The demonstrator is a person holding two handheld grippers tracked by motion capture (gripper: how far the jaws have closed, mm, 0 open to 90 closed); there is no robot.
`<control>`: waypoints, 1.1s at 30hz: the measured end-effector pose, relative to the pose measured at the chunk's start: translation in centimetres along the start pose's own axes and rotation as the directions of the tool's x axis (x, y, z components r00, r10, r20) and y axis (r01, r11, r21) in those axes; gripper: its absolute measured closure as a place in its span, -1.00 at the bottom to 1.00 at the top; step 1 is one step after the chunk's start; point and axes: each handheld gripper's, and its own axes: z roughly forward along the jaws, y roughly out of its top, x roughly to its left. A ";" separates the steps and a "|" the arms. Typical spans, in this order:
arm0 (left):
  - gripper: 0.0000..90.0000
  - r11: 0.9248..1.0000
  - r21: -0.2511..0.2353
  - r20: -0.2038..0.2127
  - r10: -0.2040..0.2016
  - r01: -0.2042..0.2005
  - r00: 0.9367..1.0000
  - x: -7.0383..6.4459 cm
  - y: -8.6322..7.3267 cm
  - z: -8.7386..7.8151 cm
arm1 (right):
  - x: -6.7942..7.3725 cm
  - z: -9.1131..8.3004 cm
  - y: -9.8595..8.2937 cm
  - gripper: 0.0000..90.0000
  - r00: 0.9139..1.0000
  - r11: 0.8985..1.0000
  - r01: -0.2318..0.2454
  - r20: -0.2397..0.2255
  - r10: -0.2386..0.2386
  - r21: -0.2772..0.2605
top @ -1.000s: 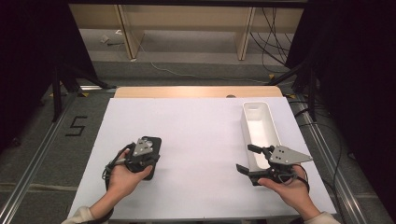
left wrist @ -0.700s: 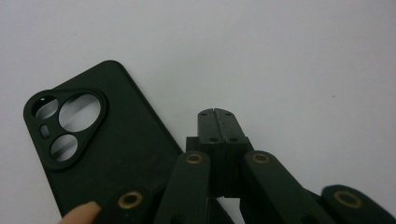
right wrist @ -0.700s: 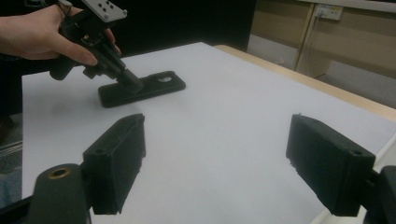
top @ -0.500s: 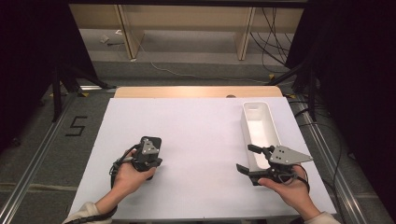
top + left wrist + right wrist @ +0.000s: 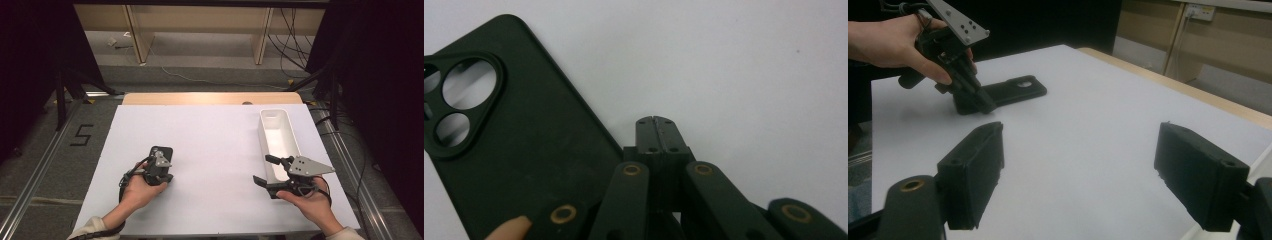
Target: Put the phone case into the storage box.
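Observation:
A black phone case [image 5: 162, 151] lies flat on the white table [image 5: 215, 145], back up, with its camera cutout [image 5: 459, 102] showing. My left gripper [image 5: 161, 174] points down at the table beside the case's near edge. Its jaws are shut together at the tips [image 5: 657, 121] with nothing between them, just right of the case [image 5: 519, 150]. My right gripper [image 5: 262, 169] is held low over the table's right side, open and empty. In the right gripper view, the case [image 5: 1015, 90] and the left gripper [image 5: 965, 82] sit beyond my own open gripper [image 5: 1083, 165].
A long white tray [image 5: 276, 136] stands empty at the right, just beyond my right gripper. A wooden strip [image 5: 210, 98] borders the table's far edge. Metal rails and dark stands flank the table.
My left gripper has drawn slightly back toward the person and tipped down, uncovering more of the phone case. The right gripper has stayed still.

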 end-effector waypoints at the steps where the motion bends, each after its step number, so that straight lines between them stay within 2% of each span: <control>1: 0.99 1.000 0.005 -0.001 0.000 0.000 1.000 0.0 0.0 0.0 | 0.0 0.0 0.0 -0.53 1.000 1.000 0.000 0.000 0.000 0.000; 7: 0.99 0.999 0.045 -0.006 -0.012 0.013 1.000 0.6 -0.2 -0.5 | 0.0 0.0 0.0 -0.53 1.000 1.000 0.001 0.002 -0.001 0.002; 9: 0.99 0.997 0.074 -0.005 -0.029 0.029 1.000 1.0 -0.5 -0.9 | -0.1 0.0 -0.1 -0.52 1.000 1.000 0.001 0.004 -0.001 0.002; 11: 0.99 0.996 0.078 -0.003 -0.045 0.045 0.999 1.3 -0.7 -1.1 | -0.1 0.0 0.0 -0.52 1.000 1.000 0.002 0.005 -0.002 0.001; 15: 0.99 0.993 0.106 -0.037 -0.046 0.050 0.998 2.0 -1.3 -1.6 | -0.1 -0.1 0.0 -0.52 1.000 1.000 -0.001 0.007 0.001 -0.001; 18: 0.99 0.992 0.113 -0.044 -0.056 0.060 0.997 2.5 -1.6 -1.9 | 0.0 -0.1 0.0 -0.52 1.000 1.000 0.001 0.007 -0.001 -0.002; 23: 0.99 0.990 0.128 -0.073 -0.048 0.058 0.996 2.9 -1.8 -2.1 | -0.1 -0.1 0.0 -0.52 1.000 1.000 0.000 0.008 0.000 -0.004; 33: 0.99 0.990 0.136 -0.071 -0.028 0.038 0.997 2.9 -1.8 -2.1 | -0.1 -0.1 0.0 -0.52 1.000 1.000 -0.005 0.003 0.005 -0.006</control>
